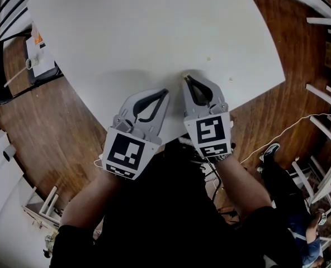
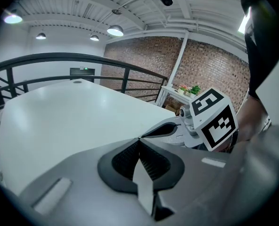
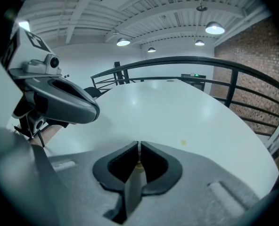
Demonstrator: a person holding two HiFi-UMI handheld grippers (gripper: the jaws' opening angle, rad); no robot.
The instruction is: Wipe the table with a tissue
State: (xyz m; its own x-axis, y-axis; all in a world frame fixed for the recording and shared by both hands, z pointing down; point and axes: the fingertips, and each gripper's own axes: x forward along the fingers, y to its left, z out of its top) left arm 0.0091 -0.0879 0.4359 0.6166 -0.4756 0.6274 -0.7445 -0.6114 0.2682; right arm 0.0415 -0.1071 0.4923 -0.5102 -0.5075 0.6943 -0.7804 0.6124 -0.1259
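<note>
My left claw [image 1: 166, 91] is closed with nothing in it, its tips over the white tabletop [image 1: 154, 27] near the front edge. My right claw [image 1: 186, 78], just beside it, is closed too. A tiny tan bit [image 3: 138, 164] shows at its tips, and I can't tell what it is. A small tan speck [image 1: 209, 58] lies on the tabletop ahead of the right claw.

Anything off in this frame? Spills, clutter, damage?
Only minor: a few tan specks on the white table, just ahead of the right gripper, possibly crumbs or stains. No tissue shows in any view. The left gripper and the right are both shut.
</note>
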